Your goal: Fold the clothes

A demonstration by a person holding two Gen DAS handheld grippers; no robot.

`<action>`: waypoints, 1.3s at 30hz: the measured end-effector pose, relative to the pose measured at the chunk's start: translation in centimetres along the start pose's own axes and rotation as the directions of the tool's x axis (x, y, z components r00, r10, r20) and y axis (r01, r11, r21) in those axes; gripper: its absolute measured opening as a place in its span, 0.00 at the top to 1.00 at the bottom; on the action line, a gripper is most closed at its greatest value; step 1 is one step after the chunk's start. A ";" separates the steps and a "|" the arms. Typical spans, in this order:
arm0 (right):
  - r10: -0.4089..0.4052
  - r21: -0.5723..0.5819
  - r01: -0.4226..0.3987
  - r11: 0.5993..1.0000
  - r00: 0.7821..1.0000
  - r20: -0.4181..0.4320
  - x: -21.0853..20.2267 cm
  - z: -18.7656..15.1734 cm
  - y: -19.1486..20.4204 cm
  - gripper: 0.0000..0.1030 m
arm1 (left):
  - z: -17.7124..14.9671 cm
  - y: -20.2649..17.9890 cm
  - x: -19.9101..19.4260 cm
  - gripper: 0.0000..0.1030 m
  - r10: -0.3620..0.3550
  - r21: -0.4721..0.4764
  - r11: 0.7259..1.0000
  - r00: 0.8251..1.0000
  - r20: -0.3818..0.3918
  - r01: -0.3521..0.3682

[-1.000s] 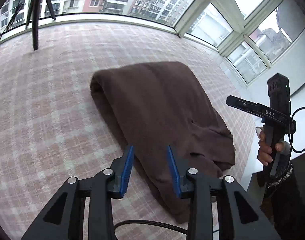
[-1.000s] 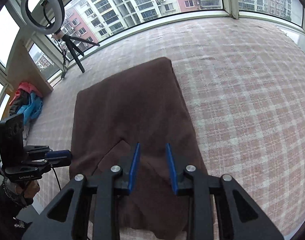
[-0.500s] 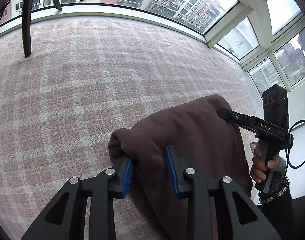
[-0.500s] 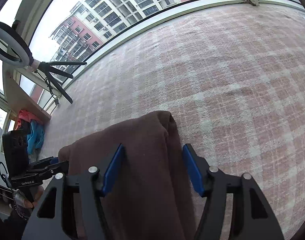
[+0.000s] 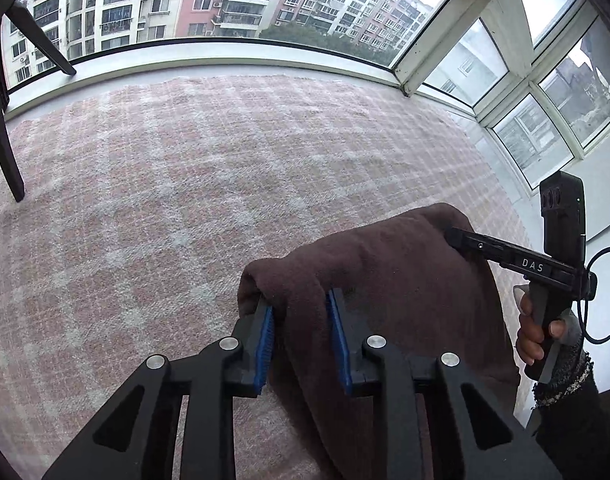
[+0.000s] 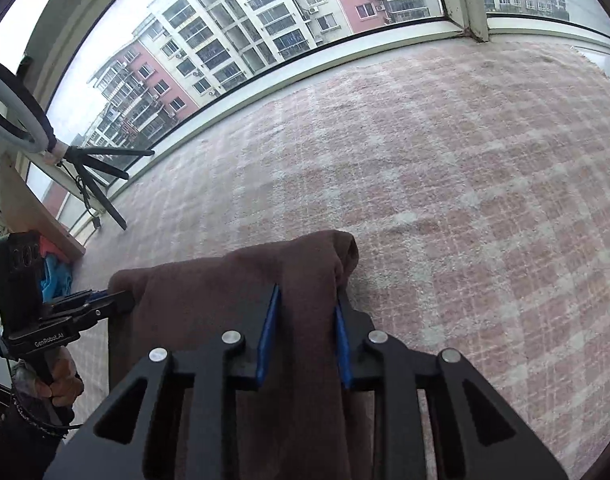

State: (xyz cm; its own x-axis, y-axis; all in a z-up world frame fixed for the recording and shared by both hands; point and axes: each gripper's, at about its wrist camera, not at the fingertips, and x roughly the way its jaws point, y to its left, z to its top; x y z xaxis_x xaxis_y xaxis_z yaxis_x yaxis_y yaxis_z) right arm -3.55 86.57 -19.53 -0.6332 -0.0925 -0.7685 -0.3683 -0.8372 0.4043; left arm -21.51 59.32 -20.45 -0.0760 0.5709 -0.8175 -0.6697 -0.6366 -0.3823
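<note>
A brown garment [image 5: 385, 280] hangs folded over the pink plaid carpet [image 5: 185, 200], held up by its top edge. My left gripper [image 5: 299, 304] is shut on the garment's left corner, with cloth bunched between the blue pads [image 5: 265, 332]. In the right wrist view my right gripper [image 6: 306, 296] is shut on the brown garment [image 6: 225, 300] at its right corner. Each view also shows the other tool at the opposite corner: the right gripper [image 5: 505, 254] and the left gripper [image 6: 105, 304]. The cloth's lower part is hidden behind the gripper bodies.
The carpet [image 6: 425, 180] runs out to a white window sill [image 5: 225, 60]. A dark tripod leg [image 5: 1, 140] stands at far left. A ring light on a tripod [image 6: 101, 172] and a wooden shelf [image 6: 33, 208] with red and blue clothes [image 6: 53, 276] sit left.
The garment lay flat on the carpet a second ago. Both grippers went to its far edge, the right jaws closed in on the cloth, and the edge has risen off the carpet.
</note>
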 end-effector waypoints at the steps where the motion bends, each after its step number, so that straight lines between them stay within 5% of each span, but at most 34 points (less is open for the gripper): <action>1: -0.017 -0.005 0.017 1.000 1.000 -0.009 0.4 0.2 -0.1 0.68 | -0.1 -0.1 -1.1 0.70 0.025 0.013 1.000 0.999 0.028 -0.026; 5: -0.137 -0.055 0.143 0.988 0.985 0.105 -3.3 -0.1 1.2 0.66 | -0.4 -0.9 -5.4 0.73 0.057 0.054 0.996 0.985 0.165 -0.067; 8: -0.128 -0.140 0.152 0.978 0.978 0.166 -4.6 -0.7 3.8 0.66 | 0.2 -2.4 -4.5 0.73 0.028 0.119 0.992 0.985 0.168 -0.049; 13: -0.149 -0.182 0.150 0.972 0.989 0.020 0.8 -2.4 4.7 0.54 | -0.2 -1.5 1.7 0.69 0.130 0.172 0.976 0.991 0.038 -0.135; 16: -0.187 -0.131 0.180 0.975 0.981 -0.042 2.2 -2.7 3.7 0.48 | -0.3 -0.4 1.2 0.60 0.129 0.136 0.982 0.992 -0.001 -0.128; 19: -0.225 -0.066 0.223 0.973 0.974 -0.036 -0.1 -2.8 4.5 0.48 | -1.0 -0.4 -3.6 0.61 0.103 0.119 0.987 0.994 0.023 -0.105; 23: -0.262 -0.067 0.267 0.961 0.962 0.070 -5.3 -5.2 9.0 0.41 | -4.2 -0.2 -11.6 0.31 0.137 0.184 0.971 0.985 0.101 -0.154; 29: -0.241 -0.044 0.250 0.967 0.960 0.143 -9.1 -11.5 17.4 0.36 | -11.2 4.4 -21.5 0.29 0.152 0.083 0.983 0.979 0.137 -0.164; 34: -0.330 -0.060 0.342 0.938 0.931 0.158 -10.7 -17.3 25.5 0.36 | -17.3 7.3 -29.0 0.28 0.161 0.024 0.985 0.966 0.202 -0.169; 39: -0.345 0.017 0.349 0.937 0.914 0.216 -14.0 -22.3 32.0 0.36 | -22.9 8.0 -35.0 0.27 0.157 0.108 0.976 0.956 0.247 -0.188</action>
State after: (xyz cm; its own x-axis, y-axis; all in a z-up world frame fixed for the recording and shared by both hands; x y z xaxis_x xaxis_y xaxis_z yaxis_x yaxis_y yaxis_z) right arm 8.67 49.02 -6.90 -0.5982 0.3203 -0.7346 -0.5779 -0.8075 0.1185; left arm -7.29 22.35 -4.74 -0.3596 0.5742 -0.7355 -0.7192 -0.6728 -0.1736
